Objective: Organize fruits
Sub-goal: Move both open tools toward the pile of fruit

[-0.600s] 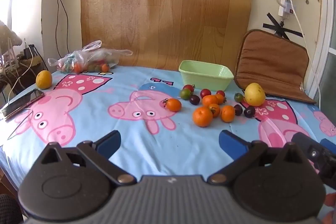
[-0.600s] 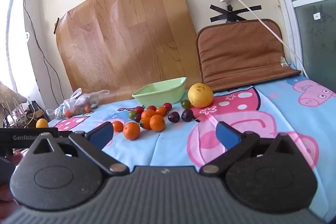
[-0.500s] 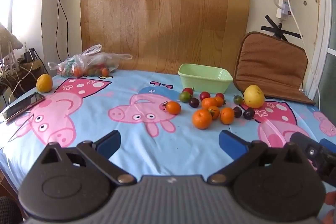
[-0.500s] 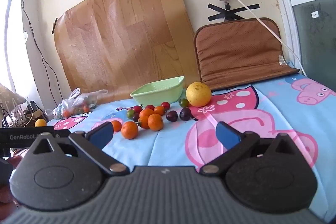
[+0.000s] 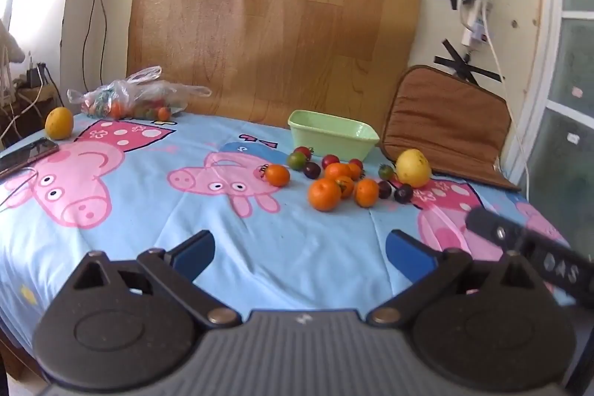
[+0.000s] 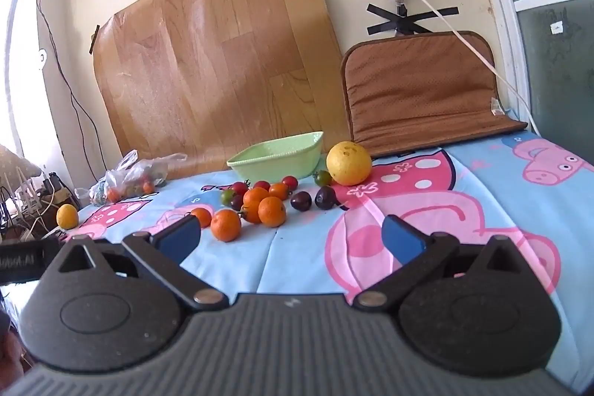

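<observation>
Empty pale-green plastic bowl (image 5: 334,136), centre frame; loose orange and red fruits (image 5: 336,182) now nearer. Left gripper (image 5: 299,249), right gripper (image 6: 291,238): both spread wide, nothing held; sorting unstarted.

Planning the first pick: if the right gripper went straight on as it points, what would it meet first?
Probably the cluster of oranges, though the open right gripper points slightly down and might meet the bedsheet first.
</observation>
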Demonstrator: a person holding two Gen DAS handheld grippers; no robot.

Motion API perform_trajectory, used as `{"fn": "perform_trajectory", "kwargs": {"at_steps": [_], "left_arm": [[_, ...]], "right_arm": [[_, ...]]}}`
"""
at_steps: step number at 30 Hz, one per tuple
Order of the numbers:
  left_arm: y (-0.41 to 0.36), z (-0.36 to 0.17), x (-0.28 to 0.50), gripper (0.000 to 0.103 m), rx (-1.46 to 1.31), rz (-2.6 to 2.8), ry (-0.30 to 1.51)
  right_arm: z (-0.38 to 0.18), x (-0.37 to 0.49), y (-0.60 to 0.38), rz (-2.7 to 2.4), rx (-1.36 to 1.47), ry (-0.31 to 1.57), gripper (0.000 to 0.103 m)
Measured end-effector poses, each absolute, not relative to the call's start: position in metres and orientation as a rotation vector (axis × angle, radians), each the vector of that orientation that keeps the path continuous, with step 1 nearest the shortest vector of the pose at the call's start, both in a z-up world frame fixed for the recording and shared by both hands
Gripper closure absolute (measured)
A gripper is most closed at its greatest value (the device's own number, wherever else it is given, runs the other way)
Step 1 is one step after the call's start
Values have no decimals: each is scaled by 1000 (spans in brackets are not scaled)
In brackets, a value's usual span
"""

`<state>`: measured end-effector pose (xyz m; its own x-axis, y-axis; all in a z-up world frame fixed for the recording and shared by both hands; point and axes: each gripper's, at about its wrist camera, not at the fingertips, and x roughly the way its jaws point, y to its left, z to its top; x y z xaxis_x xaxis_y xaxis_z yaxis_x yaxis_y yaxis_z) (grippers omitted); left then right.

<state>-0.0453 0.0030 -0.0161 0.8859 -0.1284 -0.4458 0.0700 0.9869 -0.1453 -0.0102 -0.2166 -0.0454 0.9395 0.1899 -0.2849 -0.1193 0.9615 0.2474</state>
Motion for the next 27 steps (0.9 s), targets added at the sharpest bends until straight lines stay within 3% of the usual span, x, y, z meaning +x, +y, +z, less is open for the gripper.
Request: {"fn": "perform_trajectory", "kwargs": {"at_steps": [8,23,27], "left_arm": [[-8,-12,-69,0,-73,-121,401],[22,-16,-43,0,-137,28,446],[33,-25,-17,0,-184,27,528]], "right_arm": [[-45,-17,-213,152,165,276,0],[-48,-13,-210,155,146,286,0],[-54,-10,-216,165,140,324,1]]}}
